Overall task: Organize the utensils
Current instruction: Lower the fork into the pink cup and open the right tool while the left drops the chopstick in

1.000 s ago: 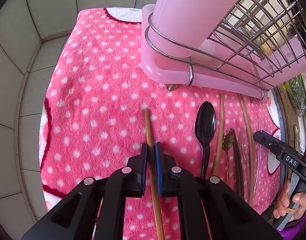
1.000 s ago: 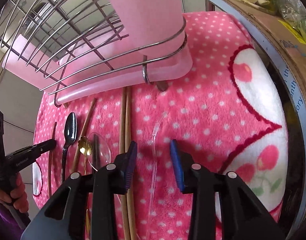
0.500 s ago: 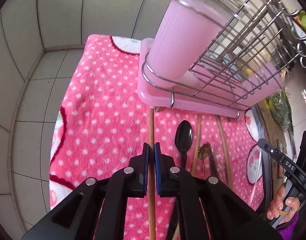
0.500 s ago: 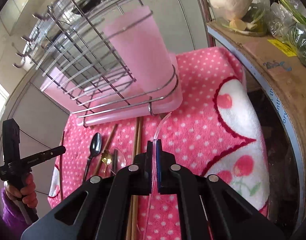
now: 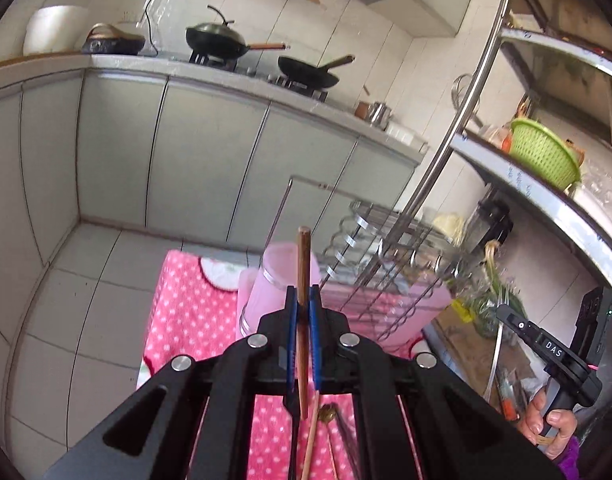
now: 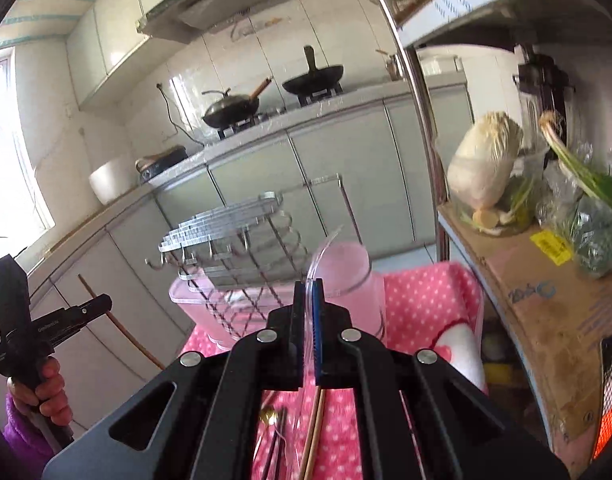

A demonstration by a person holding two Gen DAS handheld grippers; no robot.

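Note:
My left gripper (image 5: 302, 307) is shut on a brown wooden chopstick (image 5: 303, 256), held upright above the pink polka-dot towel (image 5: 186, 300), in front of the pink utensil cup (image 5: 274, 284) in the wire dish rack (image 5: 385, 264). My right gripper (image 6: 309, 300) is shut on a clear plastic utensil (image 6: 325, 246), its tip raised before the pink cup (image 6: 349, 276). The left gripper and its chopstick also show in the right wrist view (image 6: 72, 318). Several utensils (image 6: 274, 420) lie on the towel below, among them a gold spoon and wooden chopsticks.
A metal shelf (image 5: 517, 168) with a green basket (image 5: 543, 158) stands to the right. A cardboard box (image 6: 545, 308) with cabbage and greens sits on the right. Grey cabinets (image 5: 206, 160) and a stove with pans (image 5: 226, 40) lie behind. The tiled floor (image 5: 66, 300) is to the left.
Both grippers have lifted from the towel and tilted up, carrying the chopstick and the clear utensil. The right gripper closed on the clear utensil one second to half a second ago.

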